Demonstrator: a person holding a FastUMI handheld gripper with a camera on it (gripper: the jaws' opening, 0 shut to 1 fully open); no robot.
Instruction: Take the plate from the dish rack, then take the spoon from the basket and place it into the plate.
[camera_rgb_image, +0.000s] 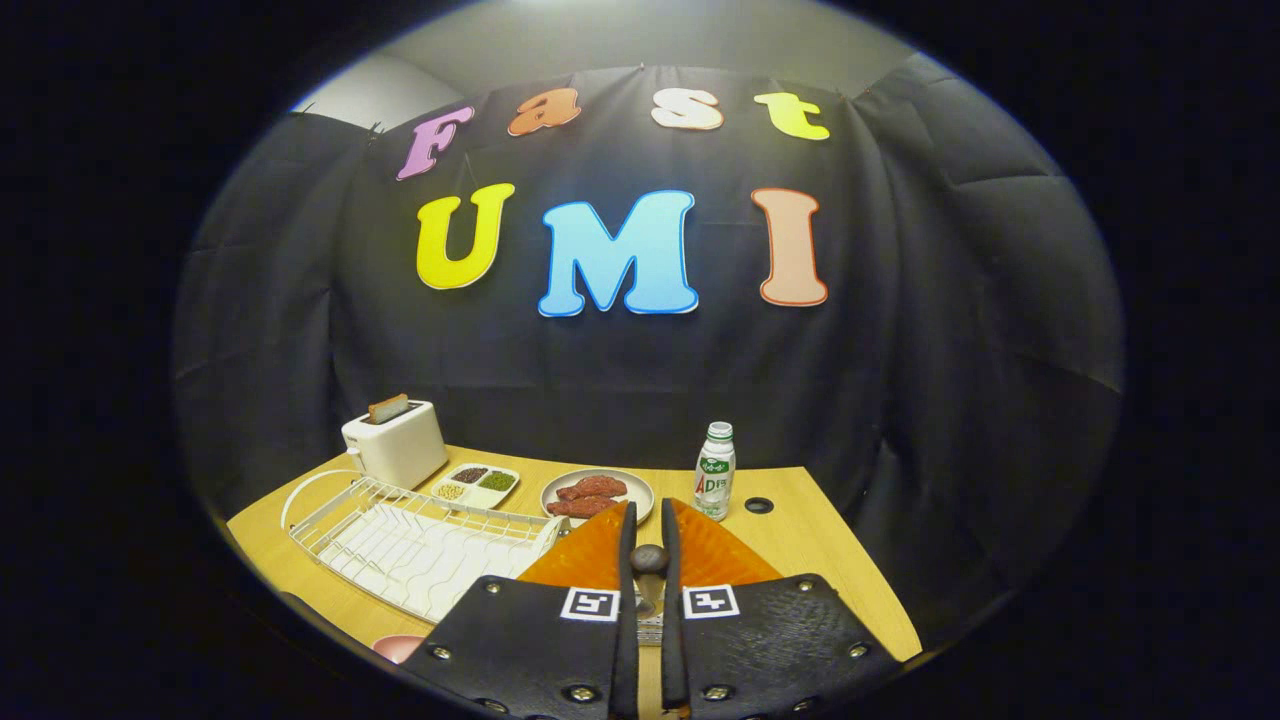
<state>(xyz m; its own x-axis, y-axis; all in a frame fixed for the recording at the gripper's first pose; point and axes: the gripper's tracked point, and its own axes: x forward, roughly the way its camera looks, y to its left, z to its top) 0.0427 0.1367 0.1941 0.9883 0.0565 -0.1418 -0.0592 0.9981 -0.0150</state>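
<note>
Tool (645, 525) is nearly closed, fingers w/ only a narrow gap, pinching a spoon w/ dark rounded wooden handle end (649, 558) that sits in the slot btwn them; metal part shows lower in the gap, near the tool body. Both fingers look pressed on the handle. Tool is held above the light wooden bench (800, 540).

White wire dish rack (400, 535) lies on the bench left of the fingers, its near end just beside the left finger. Rack slots look bare from here; can't tell more thru the wires. A pink rounded edge (398, 647) peeks out at the near bench edge, below the rack and beside the tool body; could be the plate, can't tell for sure. Basket not identifiable.

Beyond the fingertips: round grey plate w/ reddish-brown meat pieces (598, 492), partly hidden by the left finger. Left of it, small white divided tray w/ dark, green and pale grains (477, 483) in separate compartments. Farther left at the back, white toaster w/ a brown bread slice sticking up (394, 445), just behind the rack's far end. Right of the meat plate, upright white bottle w/ green label and cap (715, 484), just beyond the right fingertip. A small dark round hole in the bench top (758, 505) sits just right of the bottle. Black cloth wall behind the bench.
</note>
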